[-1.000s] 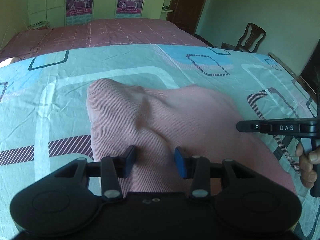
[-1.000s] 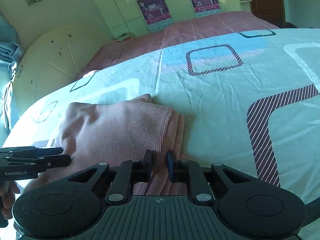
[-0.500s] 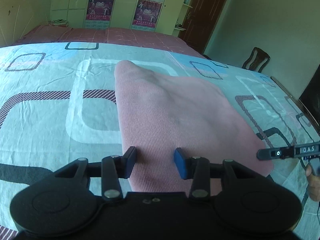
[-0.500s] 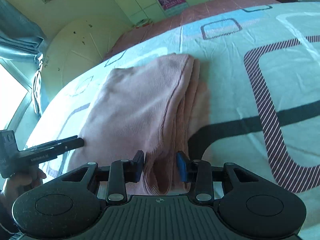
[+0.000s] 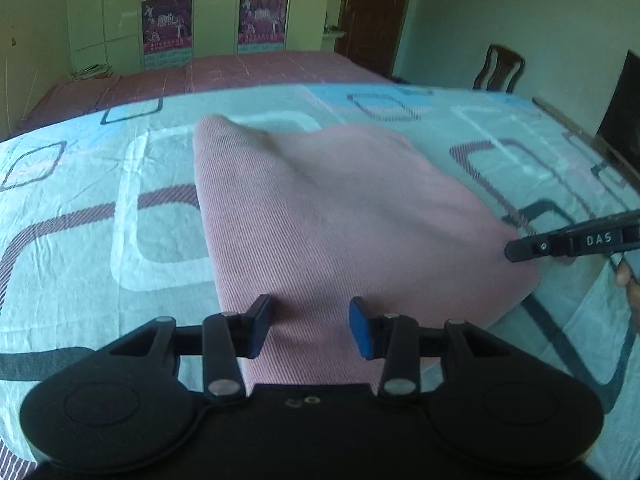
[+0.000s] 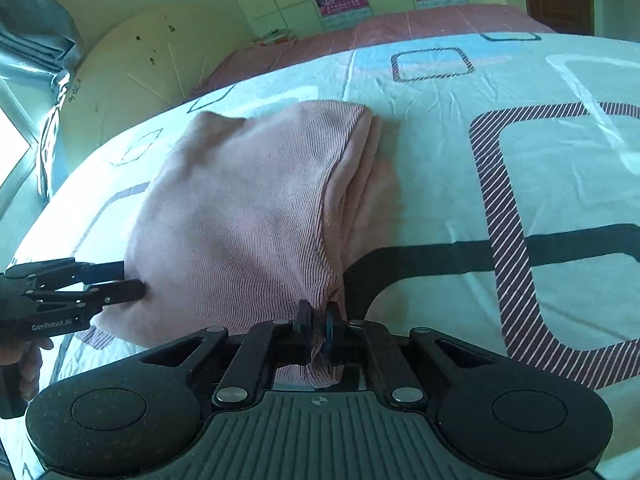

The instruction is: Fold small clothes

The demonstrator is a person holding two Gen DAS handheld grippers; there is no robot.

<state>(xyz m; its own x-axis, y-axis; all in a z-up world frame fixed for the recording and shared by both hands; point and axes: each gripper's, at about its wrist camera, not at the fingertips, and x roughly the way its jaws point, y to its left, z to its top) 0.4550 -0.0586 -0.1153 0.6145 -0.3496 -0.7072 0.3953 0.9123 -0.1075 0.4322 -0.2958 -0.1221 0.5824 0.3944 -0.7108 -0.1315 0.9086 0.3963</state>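
Left wrist view: the left gripper (image 5: pixel 310 328) points down at the bed (image 5: pixel 80 216), its fingers (image 5: pixel 258 326) partly open with the pink garment (image 5: pixel 340 220) between them; whether the pads press it I cannot tell. The right gripper (image 5: pixel 516 250) touches the garment's right edge. A chair (image 5: pixel 498 68) stands beyond the bed.

Right wrist view: the right gripper (image 6: pixel 318 328) has just closed, its fingers (image 6: pixel 304 322) nearly together, pinching the garment's near corner. The garment lies folded on the bed (image 6: pixel 560 184), layered edges on its right. The left gripper (image 6: pixel 128 280) meets the garment's left edge, a hand (image 6: pixel 24 364) below it. A curtain (image 6: pixel 36 32) hangs left of the bed.
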